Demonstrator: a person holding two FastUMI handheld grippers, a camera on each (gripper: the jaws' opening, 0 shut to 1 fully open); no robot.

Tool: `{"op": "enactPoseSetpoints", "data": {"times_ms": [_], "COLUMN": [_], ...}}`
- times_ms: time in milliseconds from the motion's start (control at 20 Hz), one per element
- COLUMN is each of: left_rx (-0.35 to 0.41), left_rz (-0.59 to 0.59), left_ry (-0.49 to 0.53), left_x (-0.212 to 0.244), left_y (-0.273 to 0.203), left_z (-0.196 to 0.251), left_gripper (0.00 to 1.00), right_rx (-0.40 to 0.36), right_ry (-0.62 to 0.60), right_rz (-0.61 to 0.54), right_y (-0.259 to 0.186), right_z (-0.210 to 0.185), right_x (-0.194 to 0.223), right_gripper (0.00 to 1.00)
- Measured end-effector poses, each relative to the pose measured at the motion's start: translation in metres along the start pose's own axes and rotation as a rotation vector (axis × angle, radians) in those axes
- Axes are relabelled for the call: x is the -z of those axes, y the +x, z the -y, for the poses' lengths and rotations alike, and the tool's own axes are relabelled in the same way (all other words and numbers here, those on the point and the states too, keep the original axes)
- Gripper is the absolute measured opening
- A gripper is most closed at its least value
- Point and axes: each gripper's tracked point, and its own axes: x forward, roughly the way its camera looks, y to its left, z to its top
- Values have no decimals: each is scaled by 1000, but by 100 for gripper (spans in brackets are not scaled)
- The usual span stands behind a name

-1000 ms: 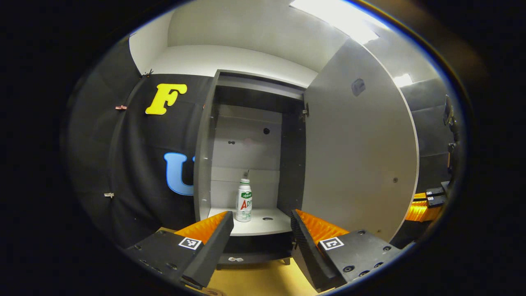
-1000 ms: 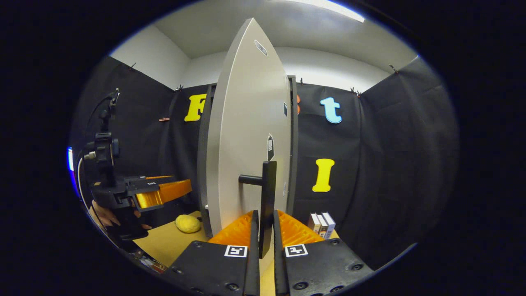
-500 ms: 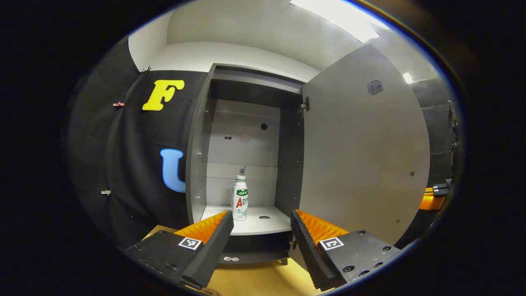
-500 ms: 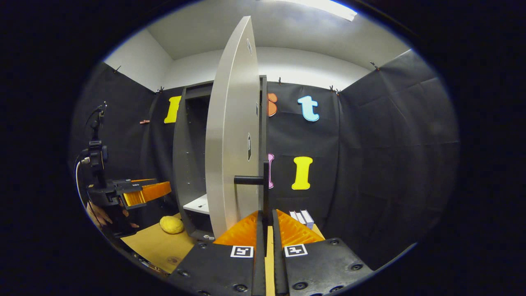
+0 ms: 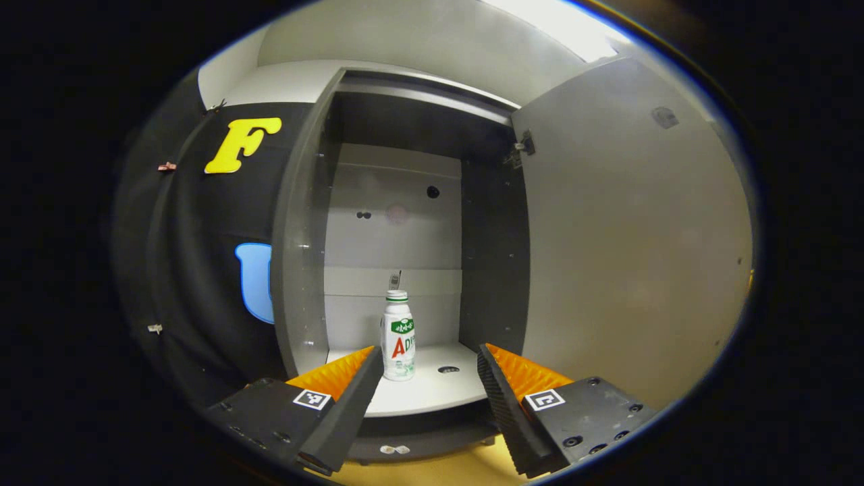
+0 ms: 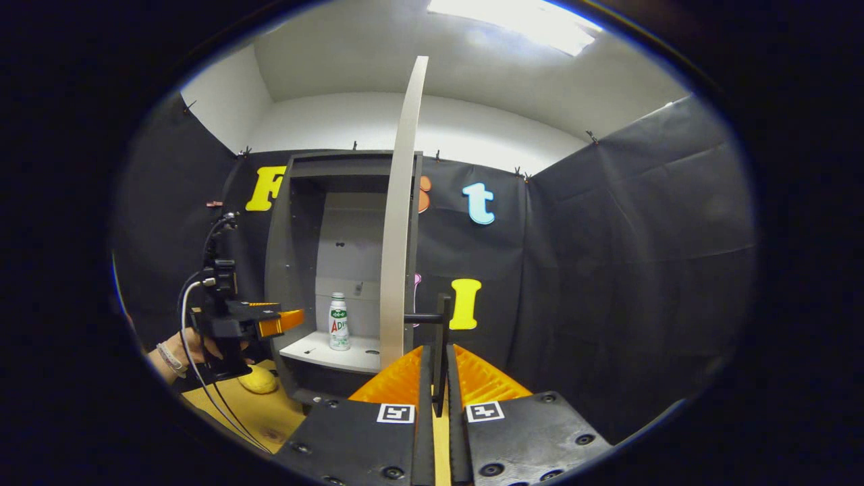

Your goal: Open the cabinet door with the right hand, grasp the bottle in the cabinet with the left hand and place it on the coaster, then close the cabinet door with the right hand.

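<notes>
A white bottle point(image 5: 398, 335) with a green cap stands upright on the pale shelf point(image 5: 418, 398) inside the open grey cabinet point(image 5: 297, 236). My left gripper point(image 5: 428, 358) is open in front of the shelf, short of the bottle, with nothing between its fingers. The cabinet door point(image 5: 634, 236) stands wide open on the right. In the right gripper view the door point(image 6: 398, 223) is edge-on and my right gripper point(image 6: 437, 368) is shut on its dark bar handle point(image 6: 442, 331). The bottle point(image 6: 338, 321) and the left gripper point(image 6: 290, 318), held by a hand point(image 6: 179, 351), are there too.
A yellow rounded object point(image 6: 256, 379) lies on the tan table point(image 6: 236, 412) just left of the cabinet's foot. Black cloth walls close the booth on the left, back and right.
The right gripper has pulled the door wider open by its handle, until it is edge-on in its view. The left gripper has come closer to the cabinet opening and the bottle.
</notes>
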Motion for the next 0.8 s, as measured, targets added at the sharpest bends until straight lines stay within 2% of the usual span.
{"op": "enactPoseSetpoints", "data": {"times_ms": [50,100,350,550,600,700,750,800], "left_rx": [10,24,63,81,81,97,96,88], "left_rz": [3,2,-19,-54,-69,-75,-77,-80], "left_ry": [9,12,22,-6,-11,11,24,32], "left_x": [3,5,24,43,48,53,55,57], "left_y": [17,33,105,144,152,164,171,177], "left_z": [-6,-10,-36,-48,-51,-46,-44,-45], "left_gripper": [84,89,89,85,89,89,84,89], "right_rx": [34,67,212,266,273,294,304,311], "right_ry": [-16,-28,-80,-113,-119,-130,-127,-118], "right_rz": [3,8,31,7,1,4,2,-1], "right_y": [-3,-6,-28,-31,-30,-33,-33,-32], "right_z": [0,0,1,-1,-2,-2,0,-1], "right_x": [-2,-5,-18,-17,-16,-19,-19,-19], "right_gripper": [13,14,16,12,10,12,10,11]}}
